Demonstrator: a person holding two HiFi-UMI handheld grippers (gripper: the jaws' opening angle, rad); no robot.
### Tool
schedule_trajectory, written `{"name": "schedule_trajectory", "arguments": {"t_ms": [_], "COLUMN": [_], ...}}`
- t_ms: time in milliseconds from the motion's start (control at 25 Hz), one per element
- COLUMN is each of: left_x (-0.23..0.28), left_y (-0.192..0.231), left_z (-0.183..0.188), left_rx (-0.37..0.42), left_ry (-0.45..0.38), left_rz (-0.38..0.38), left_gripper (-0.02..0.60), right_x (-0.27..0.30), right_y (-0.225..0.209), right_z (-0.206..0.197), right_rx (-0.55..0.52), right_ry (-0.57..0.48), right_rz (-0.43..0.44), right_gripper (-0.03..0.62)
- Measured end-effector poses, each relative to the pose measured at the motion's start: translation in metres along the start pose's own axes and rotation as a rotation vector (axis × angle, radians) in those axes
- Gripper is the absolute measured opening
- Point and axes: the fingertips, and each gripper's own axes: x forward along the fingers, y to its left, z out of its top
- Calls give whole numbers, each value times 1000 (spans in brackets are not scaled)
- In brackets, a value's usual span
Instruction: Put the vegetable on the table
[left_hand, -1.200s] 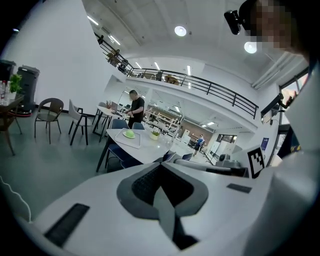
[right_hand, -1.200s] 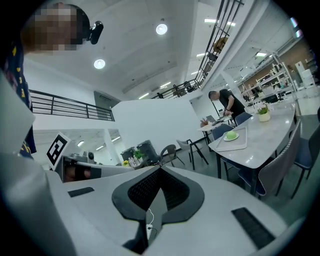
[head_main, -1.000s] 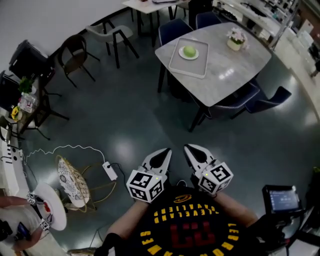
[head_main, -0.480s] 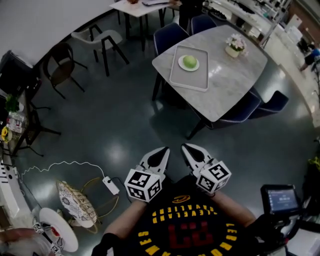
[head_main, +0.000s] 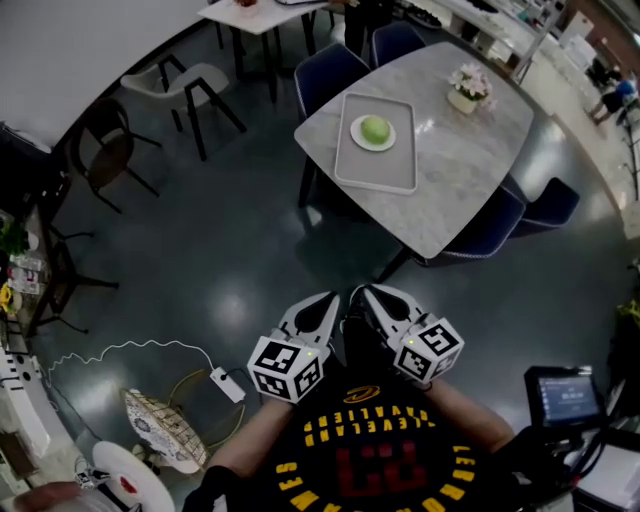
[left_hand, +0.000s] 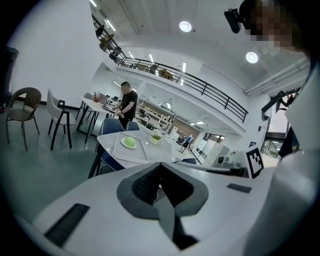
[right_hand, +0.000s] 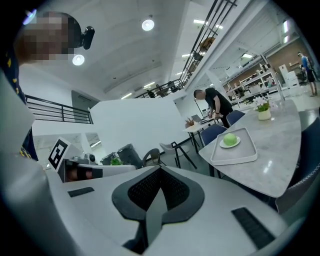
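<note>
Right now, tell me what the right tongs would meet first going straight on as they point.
Nothing near: the right tongs, shut and empty, aim over open floor, left of the table. Probably the floor, or the chairs beyond; depth is unclear.

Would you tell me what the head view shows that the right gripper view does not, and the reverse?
Only the head view shows the white cable trailing over the floor and the small screen at the lower right. Only the right gripper view shows the ceiling lights and the balcony railing. Both show the green vegetable on its plate, inside the tray on the marble table.
</note>
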Motion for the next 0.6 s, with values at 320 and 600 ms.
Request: {"name": "schedule_trajectory", "arguments": {"t_ms": [320,600], "left_x": [66,132], "left_y": [41,55], "left_z": [59,105], "left_rx": [25,36], "left_ry": [-15,-31], "left_rz": [53,71], "left_gripper": [2,2], "right_x": [60,88], "right_y": [-60,-121], "right_z": [57,111], "right_rx": [2,2], "right_ry": [-30,-46], "right_rz": [53,65], "right_gripper": [5,5]}}
